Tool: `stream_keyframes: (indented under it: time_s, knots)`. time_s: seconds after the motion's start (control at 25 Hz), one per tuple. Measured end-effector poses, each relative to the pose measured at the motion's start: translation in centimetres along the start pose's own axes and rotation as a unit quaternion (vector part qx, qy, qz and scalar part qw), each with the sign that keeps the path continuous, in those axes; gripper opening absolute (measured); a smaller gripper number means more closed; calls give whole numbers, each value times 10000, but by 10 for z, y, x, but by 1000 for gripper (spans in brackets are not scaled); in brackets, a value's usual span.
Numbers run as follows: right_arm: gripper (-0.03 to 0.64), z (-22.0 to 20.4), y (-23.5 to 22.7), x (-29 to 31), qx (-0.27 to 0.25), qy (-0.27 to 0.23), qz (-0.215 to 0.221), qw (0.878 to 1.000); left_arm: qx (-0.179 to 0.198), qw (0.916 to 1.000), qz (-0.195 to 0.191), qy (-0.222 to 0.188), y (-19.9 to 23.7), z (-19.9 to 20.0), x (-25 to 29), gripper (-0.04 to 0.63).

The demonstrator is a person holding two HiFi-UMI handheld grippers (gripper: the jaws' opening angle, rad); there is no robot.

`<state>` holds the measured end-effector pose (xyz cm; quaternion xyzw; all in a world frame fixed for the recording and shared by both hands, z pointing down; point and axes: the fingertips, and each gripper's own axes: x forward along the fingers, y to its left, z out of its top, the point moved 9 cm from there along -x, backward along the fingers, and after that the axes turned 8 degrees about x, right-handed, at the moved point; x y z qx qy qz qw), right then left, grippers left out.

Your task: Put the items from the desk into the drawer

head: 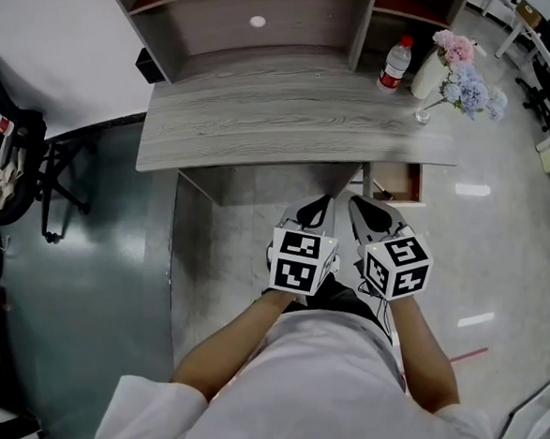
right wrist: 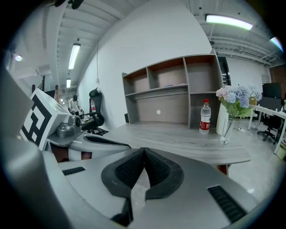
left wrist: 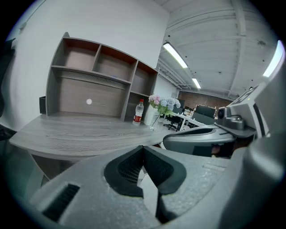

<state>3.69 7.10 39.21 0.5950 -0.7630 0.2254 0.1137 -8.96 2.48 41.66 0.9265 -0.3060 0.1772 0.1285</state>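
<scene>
Left gripper clenched on nothing, right gripper same, both short of the desk's front edge; water bottle stands upright at the back right corner, cap up, clear with a red label; flower vase just right of it; drawer open below.

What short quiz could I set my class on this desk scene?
1. True or false: the left hand-held gripper and the right hand-held gripper are both shut and empty.
2. Fill in: the drawer under the desk is ____.
3. The bottle stands: A) in the drawer; B) on the desk near the flower vase; C) in the right hand-held gripper.
Key: 1 true; 2 open; 3 B.
</scene>
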Motion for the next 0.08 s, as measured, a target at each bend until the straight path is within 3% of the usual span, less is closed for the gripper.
stream_keyframes:
  time_s: [0.08]
  knots:
    - [2, 0, 0, 0, 0, 10, 6, 10000, 2, 10000, -9, 1, -1, 0, 1, 3]
